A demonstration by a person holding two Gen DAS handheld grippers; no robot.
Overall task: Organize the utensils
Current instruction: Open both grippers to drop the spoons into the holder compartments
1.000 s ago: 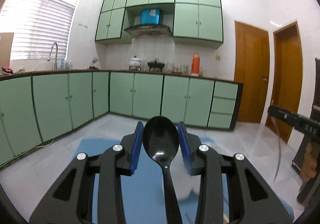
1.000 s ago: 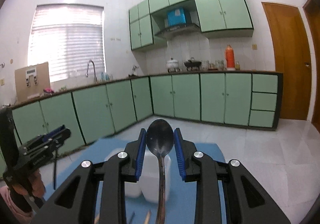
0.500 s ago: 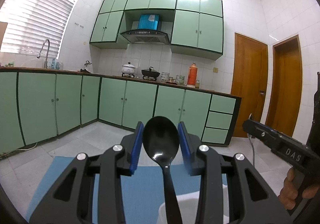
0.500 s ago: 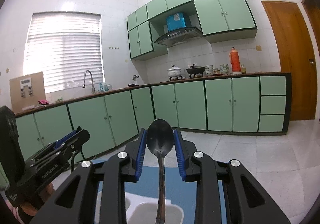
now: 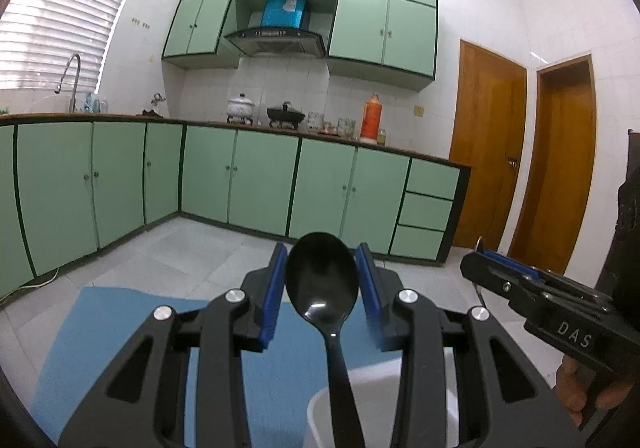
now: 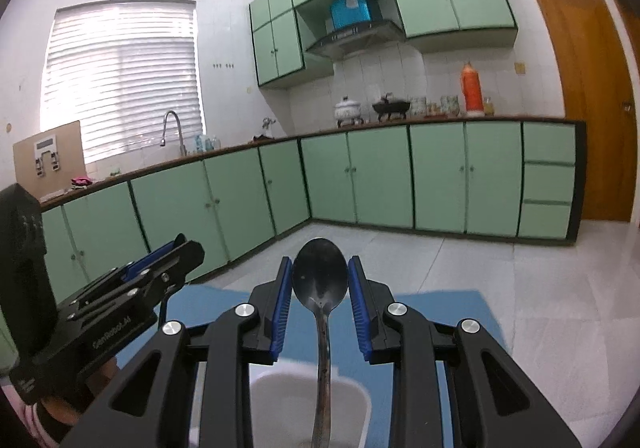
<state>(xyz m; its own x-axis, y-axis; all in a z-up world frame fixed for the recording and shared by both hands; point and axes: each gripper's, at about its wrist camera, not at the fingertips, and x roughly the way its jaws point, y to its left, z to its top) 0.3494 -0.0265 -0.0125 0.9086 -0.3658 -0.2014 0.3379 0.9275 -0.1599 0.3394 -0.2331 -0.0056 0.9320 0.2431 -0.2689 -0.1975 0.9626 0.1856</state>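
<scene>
My left gripper (image 5: 322,290) has its blue pads on either side of a black plastic spoon (image 5: 322,280), bowl up, handle running down into a white holder cup (image 5: 380,404). My right gripper (image 6: 320,290) likewise frames a metal spoon (image 6: 320,280), bowl up, handle reaching down into a white holder cup (image 6: 280,396). Small gaps show between each spoon bowl and the pads; the grip on the handles is hidden. Each gripper shows from the side in the other view: the right gripper (image 5: 532,300) and the left gripper (image 6: 132,288).
A blue mat (image 5: 120,328) covers the table under the holder; it also shows in the right wrist view (image 6: 460,304). Beyond are a tiled floor, green kitchen cabinets (image 5: 260,179) and wooden doors (image 5: 488,151).
Both grippers have sunk lower with their spoons. The white holder cups have risen into the bottom of both views and the spoon handles now reach into them.
</scene>
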